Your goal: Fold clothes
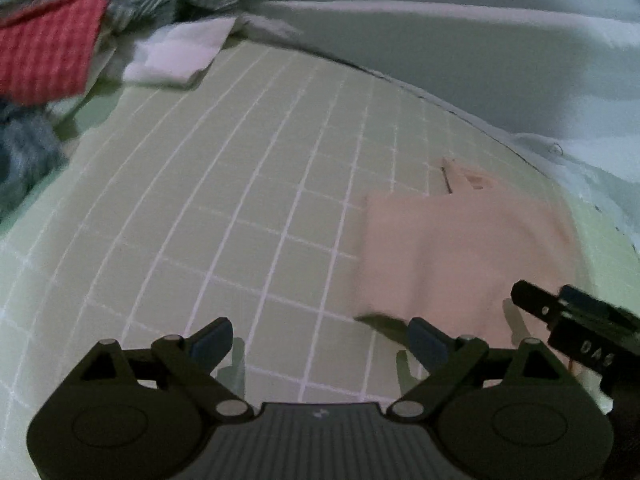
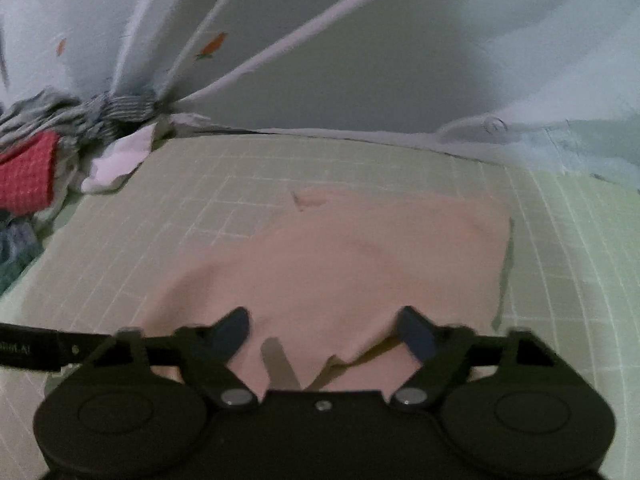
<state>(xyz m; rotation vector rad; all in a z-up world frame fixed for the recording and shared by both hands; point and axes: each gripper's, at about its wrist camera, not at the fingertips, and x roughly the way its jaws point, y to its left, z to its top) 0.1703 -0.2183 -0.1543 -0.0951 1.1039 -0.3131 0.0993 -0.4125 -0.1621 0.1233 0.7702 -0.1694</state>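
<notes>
A pink garment (image 2: 352, 256) is lying flat on the green grid mat (image 2: 200, 208), filling the centre of the right wrist frame. The right gripper (image 2: 324, 330) is hovering over its near edge, fingers spread wide and holding nothing. The left gripper (image 1: 322, 342) is likewise gaping wide over bare mat, with the garment at lower right and a clothes pile (image 1: 48, 40) sitting at upper left.

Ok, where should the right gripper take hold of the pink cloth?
Take the near hem of the pink cloth, where it lifts off the mat beside the right gripper. Come in low from the near side, so one finger slips under the raised edge.
</notes>
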